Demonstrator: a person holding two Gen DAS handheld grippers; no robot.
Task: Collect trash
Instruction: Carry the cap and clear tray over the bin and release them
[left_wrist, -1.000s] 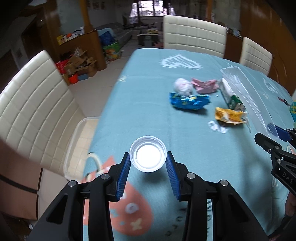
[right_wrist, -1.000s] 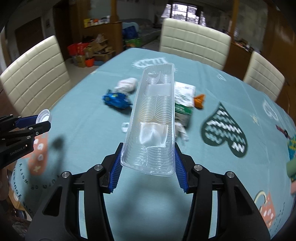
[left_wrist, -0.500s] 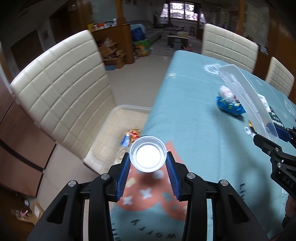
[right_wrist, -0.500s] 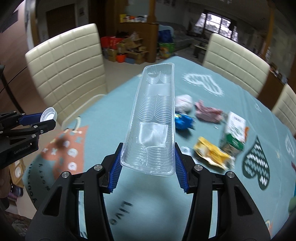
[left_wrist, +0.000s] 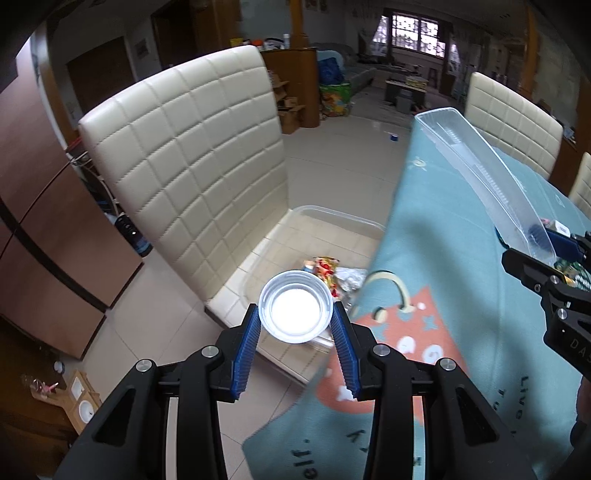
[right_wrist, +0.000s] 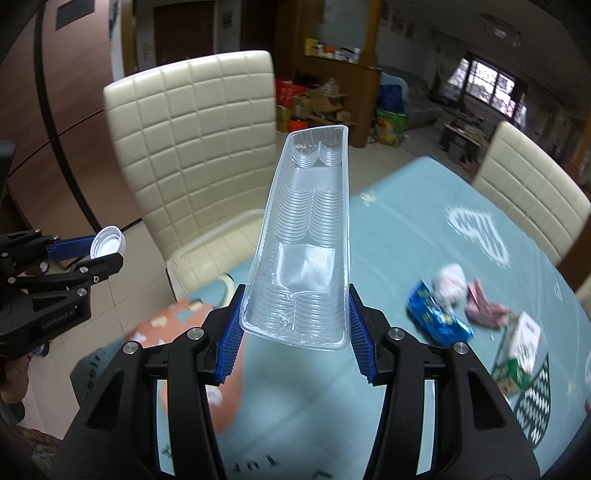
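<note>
My left gripper (left_wrist: 295, 334) is shut on a white bottle cap (left_wrist: 294, 311) and holds it in the air, past the table's left edge and over a clear plastic bin (left_wrist: 332, 218) that sits on a chair seat. The bin holds some wrappers (left_wrist: 327, 269). The cap also shows in the right wrist view (right_wrist: 107, 242). My right gripper (right_wrist: 295, 334) is shut on a long clear plastic tray (right_wrist: 306, 243), held above the teal tablecloth (right_wrist: 406, 240). The tray also shows in the left wrist view (left_wrist: 487, 173).
A cream padded chair (left_wrist: 192, 166) stands at the table's left side. On the table lie a blue wrapper (right_wrist: 437, 319), a white crumpled wad (right_wrist: 448, 282), a pink wrapper (right_wrist: 484, 304) and a small carton (right_wrist: 521, 343). Another chair (right_wrist: 532, 192) stands at the far end.
Both grippers have swung left with their loads. The cap has passed from above the table's corner to over the bin on the chair. The tray now points toward the left chair.
</note>
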